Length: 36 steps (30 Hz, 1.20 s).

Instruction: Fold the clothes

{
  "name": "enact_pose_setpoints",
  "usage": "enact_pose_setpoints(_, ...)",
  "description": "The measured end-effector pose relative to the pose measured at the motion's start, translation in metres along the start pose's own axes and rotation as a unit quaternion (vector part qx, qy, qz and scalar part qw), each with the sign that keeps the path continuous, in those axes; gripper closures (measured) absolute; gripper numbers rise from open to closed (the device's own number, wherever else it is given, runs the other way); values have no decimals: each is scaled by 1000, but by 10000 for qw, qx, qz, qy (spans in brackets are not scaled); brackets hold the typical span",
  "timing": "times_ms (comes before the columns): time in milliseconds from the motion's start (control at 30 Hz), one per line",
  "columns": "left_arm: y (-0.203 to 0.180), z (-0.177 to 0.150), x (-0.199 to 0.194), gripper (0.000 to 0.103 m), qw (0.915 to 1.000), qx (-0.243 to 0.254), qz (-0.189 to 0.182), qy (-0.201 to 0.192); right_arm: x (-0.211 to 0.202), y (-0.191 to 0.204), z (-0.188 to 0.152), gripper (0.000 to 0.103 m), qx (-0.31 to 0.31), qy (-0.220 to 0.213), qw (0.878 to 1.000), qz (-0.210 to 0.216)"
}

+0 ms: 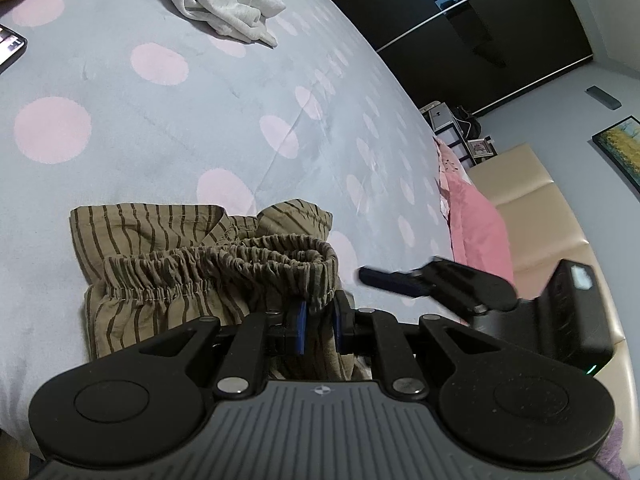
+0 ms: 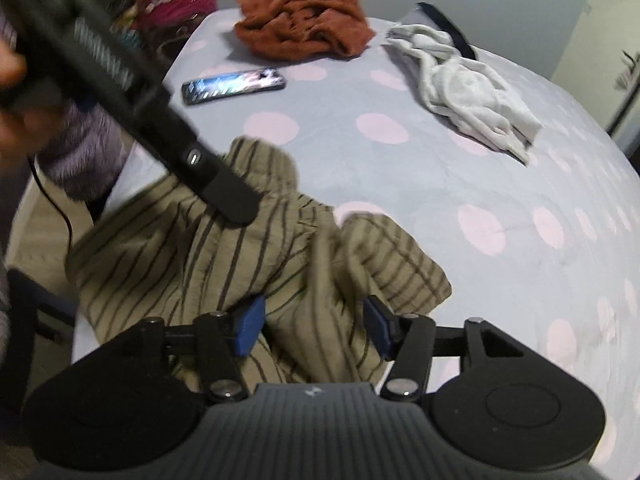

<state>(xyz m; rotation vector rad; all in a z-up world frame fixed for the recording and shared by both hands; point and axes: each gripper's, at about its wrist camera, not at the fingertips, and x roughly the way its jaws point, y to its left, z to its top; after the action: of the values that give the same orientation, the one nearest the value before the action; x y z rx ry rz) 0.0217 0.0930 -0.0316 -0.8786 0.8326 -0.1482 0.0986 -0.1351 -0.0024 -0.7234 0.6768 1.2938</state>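
My left tongs [image 1: 319, 322] pinch the waistband of the striped shorts [image 1: 168, 264] on the near bed [image 1: 160, 128]; my right tongs [image 2: 313, 330] (blurred) stand apart over the cloth.

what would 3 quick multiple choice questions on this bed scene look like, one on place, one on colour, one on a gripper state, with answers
1. Where does the phone lie?
A. on the bedspread near the rust-orange garment
B. on the floor
C. on top of the white garment

2. What colour are the bedspread's dots?
A. green
B. pink
C. black

3. How does the left gripper stand?
A. wide open above the bed
B. shut on the striped shorts
C. shut on the phone

Answers: 1 A, the phone rests on the spread just below the orange heap. 2 B, pale pink circles on grey-blue. 3 B, its blue pads pinch the elastic waistband.
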Motion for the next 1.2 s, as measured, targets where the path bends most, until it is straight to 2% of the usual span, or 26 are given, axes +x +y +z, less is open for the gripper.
enact_pose_setpoints(67,0,0,0,92,10000,-4,0,8,-12,-17,0,38,673,-255,9974,47)
enact_pose_setpoints(133,-1,0,0,92,10000,-1,-5,10,-18,-41,-4,38,1638,-463,9853,-138)
enact_pose_setpoints(200,-2,0,0,92,10000,9,-16,5,-21,-65,-14,38,2725,-748,9591,-181)
enact_pose_setpoints(267,-3,0,-1,92,10000,18,-25,-2,-18,-84,-28,38,3656,-1083,9244,112)
enact_pose_setpoints(300,-3,-1,-1,92,10000,20,-29,-7,-15,-88,-32,38,3885,-1199,9133,248)
enact_pose_setpoints(333,-4,-1,-2,92,10000,25,-32,-12,-10,-86,-31,38,3838,-1205,9152,261)
enact_pose_setpoints(433,-6,-1,-3,92,10000,63,-53,-28,8,-71,-22,38,3358,-985,9366,148)
enact_pose_setpoints(500,-9,-2,-3,92,9999,110,-63,-34,23,-63,-15,42,3132,-816,9461,110)
enact_pose_setpoints(533,-10,-2,-3,92,9999,133,-63,-36,29,-64,-16,57,3266,-808,9416,135)
enact_pose_setpoints(567,-11,-2,-3,92,9999,153,-58,-38,34,-69,-19,79,3519,-838,9321,181)
enact_pose_setpoints(600,-11,-2,-3,92,9998,168,-54,-39,39,-73,-22,84,3769,-868,9219,228)
enact_pose_setpoints(667,-11,-2,-2,92,9998,175,-48,-35,48,-84,-28,84,4197,-957,9026,97)
enact_pose_setpoints(733,-12,-1,-1,92,9998,174,-50,-39,56,-94,-35,83,4661,-904,8800,150)
enact_pose_setpoints(800,-13,1,0,92,9997,204,-71,-76,62,-100,-42,80,5003,-789,8609,488)
enact_pose_setpoints(833,-14,1,0,92,9996,250,-77,-117,65,-101,-45,83,5099,-743,8542,702)
enact_pose_setpoints(867,-16,3,0,93,9993,316,-83,-167,67,-100,-46,92,5133,-708,8508,874)
enact_pose_setpoints(900,-19,4,0,95,9989,391,-93,-221,67,-98,-47,96,5138,-662,8490,1039)
enact_pose_setpoints(933,-21,5,1,98,9984,482,-107,-282,65,-95,-48,96,5126,-628,8480,1191)
enact_pose_setpoints(1000,-28,8,1,98,9967,670,-147,-426,63,-90,-48,97,5051,-510,8498,1417)
enact_pose_setpoints(1100,-33,14,11,98,9957,795,-146,-443,66,-83,-47,97,4940,-228,8540,1616)
enact_pose_setpoints(1200,-29,19,21,98,9972,656,-59,-352,75,-79,-56,97,5023,65,8519,1482)
